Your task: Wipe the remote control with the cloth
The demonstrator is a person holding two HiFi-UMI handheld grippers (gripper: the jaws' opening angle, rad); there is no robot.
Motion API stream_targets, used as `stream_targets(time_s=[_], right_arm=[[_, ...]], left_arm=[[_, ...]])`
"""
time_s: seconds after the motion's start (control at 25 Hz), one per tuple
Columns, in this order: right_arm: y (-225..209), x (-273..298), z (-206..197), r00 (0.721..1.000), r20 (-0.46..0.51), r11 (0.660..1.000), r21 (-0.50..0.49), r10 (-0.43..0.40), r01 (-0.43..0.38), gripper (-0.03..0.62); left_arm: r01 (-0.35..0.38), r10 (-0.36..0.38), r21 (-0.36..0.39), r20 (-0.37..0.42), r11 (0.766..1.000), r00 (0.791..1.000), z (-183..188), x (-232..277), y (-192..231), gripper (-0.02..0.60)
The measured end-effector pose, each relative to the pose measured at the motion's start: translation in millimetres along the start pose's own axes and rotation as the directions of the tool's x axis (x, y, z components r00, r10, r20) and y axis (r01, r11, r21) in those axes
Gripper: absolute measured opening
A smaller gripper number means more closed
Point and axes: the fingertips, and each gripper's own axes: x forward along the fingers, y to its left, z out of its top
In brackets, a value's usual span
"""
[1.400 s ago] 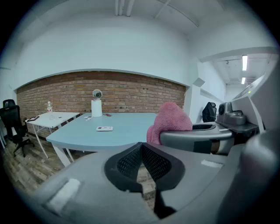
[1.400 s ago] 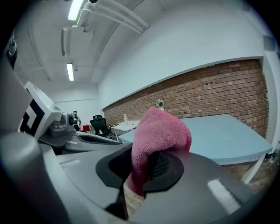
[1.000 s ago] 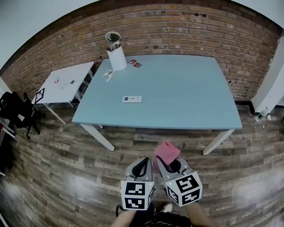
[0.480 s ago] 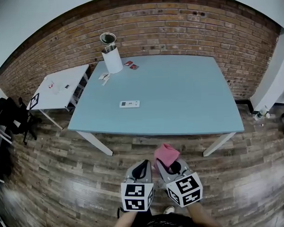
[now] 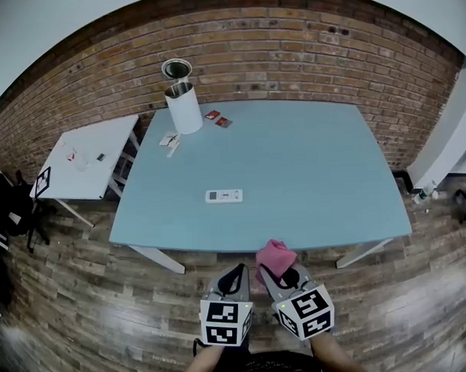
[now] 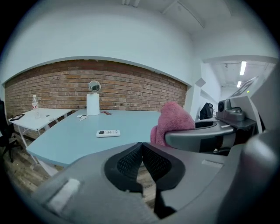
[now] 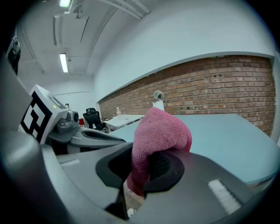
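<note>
1 remote control (image 5: 223, 195), 1 cloth (image 5: 274, 255)

An office room: brick wall (image 5: 289, 42), blue table (image 5: 316, 171), white desk (image 5: 83, 156), swivel chair (image 7: 92, 116), strip lights (image 7: 64, 62)

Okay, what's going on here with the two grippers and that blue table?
A person stands just short of the blue table, a gripper in each hand. The right gripper has its fingers shut on a pink cloth; the left gripper is shut and empty. The remote control lies on the table ahead, not yet touched.
</note>
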Motion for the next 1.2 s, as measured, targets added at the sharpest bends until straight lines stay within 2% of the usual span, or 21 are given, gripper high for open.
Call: stream_targets(time_s=[0.12,0.36,0.44,0.52,0.64,0.8,0.84,1.0,1.2], right_arm=[[3.3,31.0,13.5,1.000,-0.016,1.000,0.010,-0.020,0.020,0.055],[14.2,81.8,32.1,0.999,-0.029,0.999,0.020,-0.040,0.041,0.058],[13.2,92.4,37.1,0.998,-0.026,0.998,0.025,-0.061,0.061,0.060],[10.6,99.5,41.5,0.996,-0.022,0.996,0.038,-0.081,0.082,0.061],[6.5,105.5,48.2,0.995,-0.010,0.993,0.066,-0.095,0.096,0.061],[-1.8,110.5,50.6,0.991,-0.010,0.989,0.074,-0.131,0.131,0.061],[-4.7,112.1,50.9,0.990,-0.010,0.987,0.077,-0.140,0.140,0.063],[-16.8,118.2,53.1,0.986,-0.008,0.982,0.091,-0.165,0.165,0.063],[-39.6,127.5,51.8,0.983,-0.001,0.975,0.132,-0.182,0.180,0.063]], left_arm=[[0.051,-0.051,0.015,0.011,0.999,0.999,11.0,9.9,30.3,0.000],[0.105,-0.104,0.070,-0.011,0.992,0.995,21.3,32.0,93.6,0.000],[0.135,-0.134,0.110,-0.016,0.985,0.991,26.2,40.6,107.0,0.000],[0.204,-0.202,0.150,-0.033,0.967,0.979,31.1,49.8,112.2,0.000],[0.314,-0.304,0.248,-0.080,0.916,0.949,39.6,66.0,116.5,0.002],[0.386,-0.348,0.408,-0.167,0.828,0.923,46.4,94.4,127.6,0.016],[0.402,-0.349,0.439,-0.198,0.804,0.916,43.9,102.2,129.8,0.059],[0.444,-0.325,0.537,-0.307,0.717,0.895,33.7,132.6,141.9,0.068],[0.524,-0.309,0.573,-0.434,0.630,0.846,13.6,164.7,149.4,0.137]])
